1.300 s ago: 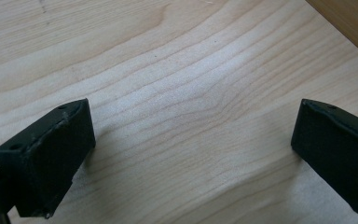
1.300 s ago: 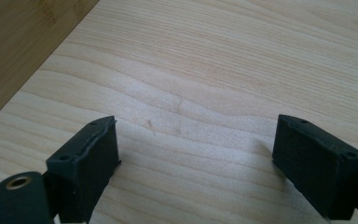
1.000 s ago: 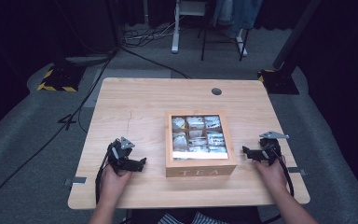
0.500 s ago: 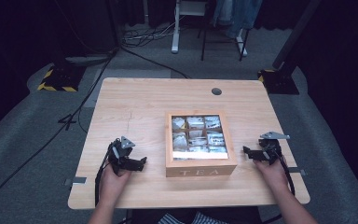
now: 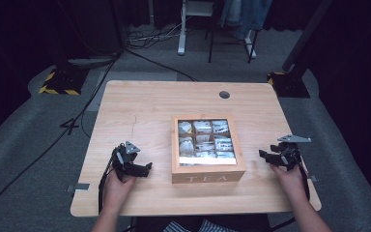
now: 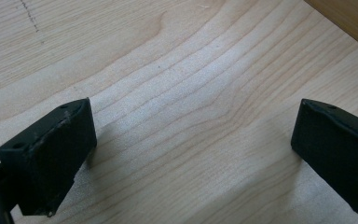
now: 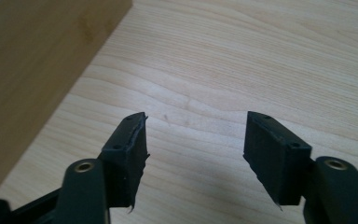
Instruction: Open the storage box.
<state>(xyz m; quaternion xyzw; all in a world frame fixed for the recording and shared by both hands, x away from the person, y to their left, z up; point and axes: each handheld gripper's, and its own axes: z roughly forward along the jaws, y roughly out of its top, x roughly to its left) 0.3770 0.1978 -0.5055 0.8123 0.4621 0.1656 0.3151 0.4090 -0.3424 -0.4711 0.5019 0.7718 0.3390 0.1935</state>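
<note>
A wooden tea box (image 5: 206,147) with a glass lid and "TEA" on its front stands in the middle of the table (image 5: 140,106); several tea bags show through the lid. My left gripper (image 5: 147,168) rests on the wood left of the box, its jaws wide open over bare table (image 6: 193,135). The box's corner (image 6: 349,18) shows at the top right of the left gripper view. My right gripper (image 5: 265,157) hovers right of the box, pointing towards it. Its jaws (image 7: 196,140) have just been closing and stand partly open with nothing between them. The box's side (image 7: 32,60) lies to their left.
A round cable hole (image 5: 224,94) sits near the table's far edge. A strip of tape (image 5: 79,186) marks the near left edge. On the floor behind are a yellow-striped base (image 5: 58,82), cables and furniture legs (image 5: 181,29).
The right gripper has lifted slightly off the table and its jaws have narrowed. The left gripper and the tea box have not moved.
</note>
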